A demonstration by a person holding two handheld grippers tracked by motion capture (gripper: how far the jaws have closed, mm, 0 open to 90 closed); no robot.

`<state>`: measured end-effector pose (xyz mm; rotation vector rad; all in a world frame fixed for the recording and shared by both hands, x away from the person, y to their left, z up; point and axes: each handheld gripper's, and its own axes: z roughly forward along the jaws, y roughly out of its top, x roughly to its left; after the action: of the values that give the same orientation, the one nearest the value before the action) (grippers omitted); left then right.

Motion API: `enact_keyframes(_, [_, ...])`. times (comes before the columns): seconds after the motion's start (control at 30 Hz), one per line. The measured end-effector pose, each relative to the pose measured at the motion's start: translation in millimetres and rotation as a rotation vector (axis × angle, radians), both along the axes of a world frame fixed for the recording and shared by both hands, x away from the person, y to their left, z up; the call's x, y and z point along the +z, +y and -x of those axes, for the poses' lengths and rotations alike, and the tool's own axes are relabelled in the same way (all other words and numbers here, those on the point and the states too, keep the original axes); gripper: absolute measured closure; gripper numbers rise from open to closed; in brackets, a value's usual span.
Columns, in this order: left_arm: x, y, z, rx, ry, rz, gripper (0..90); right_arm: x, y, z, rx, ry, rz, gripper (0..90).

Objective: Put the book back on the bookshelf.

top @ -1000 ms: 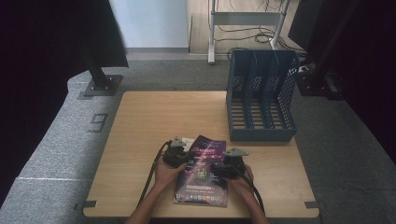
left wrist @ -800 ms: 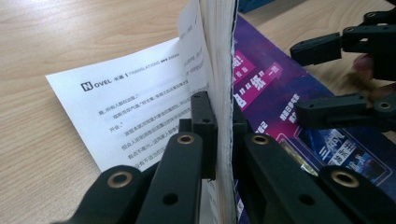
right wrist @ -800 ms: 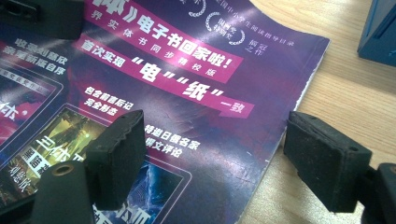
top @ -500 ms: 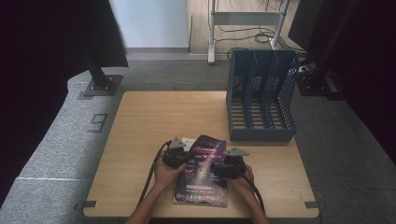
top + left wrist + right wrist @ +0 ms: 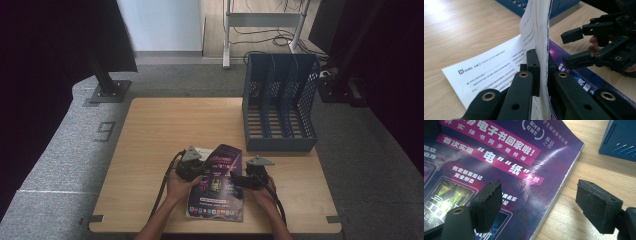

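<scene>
Barely anything's moved since a second ago: purple glossy magazine (image 5: 218, 182) lies at the wooden table's (image 5: 165, 130) near edge, left gripper (image 5: 541, 75) pinching its lifted pages, right gripper (image 5: 539, 205) spread beside its edge.

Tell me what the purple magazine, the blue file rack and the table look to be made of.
Purple magazine: paper with a glossy coated cover; light glares off creases, and white page edges show. Blue file rack: likely moulded plastic, matte, with slotted walls and floor. Table: wood-grain top, probably laminate given its even, smooth, pale surface.
</scene>
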<state>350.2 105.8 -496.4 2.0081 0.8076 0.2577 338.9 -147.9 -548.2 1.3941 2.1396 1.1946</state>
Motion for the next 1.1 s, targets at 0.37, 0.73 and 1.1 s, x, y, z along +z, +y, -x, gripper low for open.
enact_keyframes(0.37, [23.1, -0.8, 9.8, -0.041, -0.056, 0.044, 88.4, 6.4, -4.4, 0.6, 0.014, -0.009, -0.055, 20.2])
enact_keyframes(0.73, [29.8, -1.3, 16.1, -0.055, -0.078, 0.073, 88.5, 8.0, -8.5, -3.5, 0.035, 0.011, -0.133, 19.4])
enact_keyframes(1.1, [31.8, -3.2, 19.2, -0.074, -0.095, 0.077, 88.4, 8.3, -5.9, -9.2, 0.063, 0.048, -0.167, 16.8])
